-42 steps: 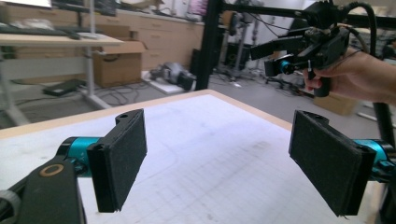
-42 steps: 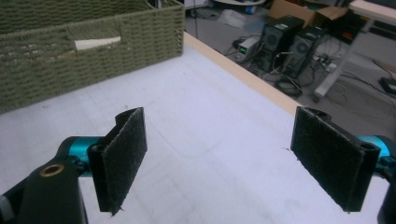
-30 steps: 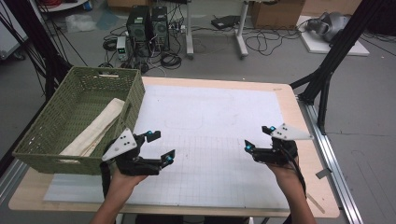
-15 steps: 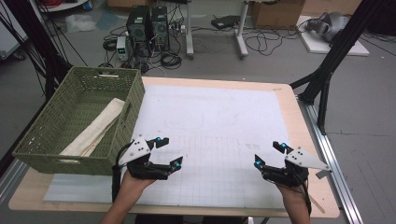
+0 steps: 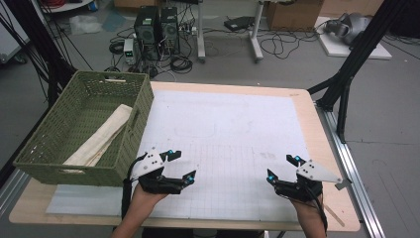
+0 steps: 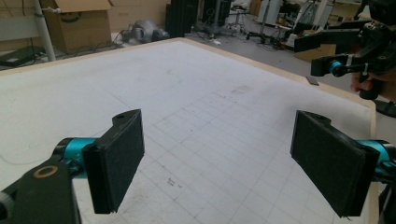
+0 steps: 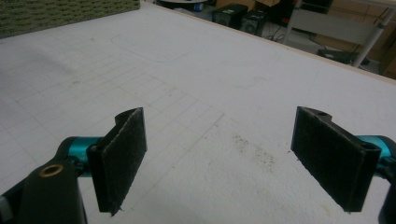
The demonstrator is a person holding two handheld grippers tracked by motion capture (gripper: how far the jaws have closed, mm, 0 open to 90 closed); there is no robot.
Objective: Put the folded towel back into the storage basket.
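Pads [image 6: 116, 161] on the left gripper [image 5: 179, 165] stood spread wide with nothing between them; the right gripper [image 5: 282, 168] showed the same wide, empty gap in its own view. Both grippers hovered low over the near edge of the white gridded mat [image 5: 223, 129], well apart from each other, each held from below by a hand. The left one sat just beside the front corner of the green woven basket [image 5: 141, 106]. The rolled cloth [image 5: 101, 136], judged to be the item in hand, lay lengthwise inside that basket, its far end propped against the right wall. The table [image 5: 329, 168] carried nothing else of note.

Assessment: both tools appeared idle and clear of the basket, consistent with a cloth delivered and let go. For a clean finish, jaws ought to remain spread and the hands kept low and level, away from the basket wall so nothing catches the weave.
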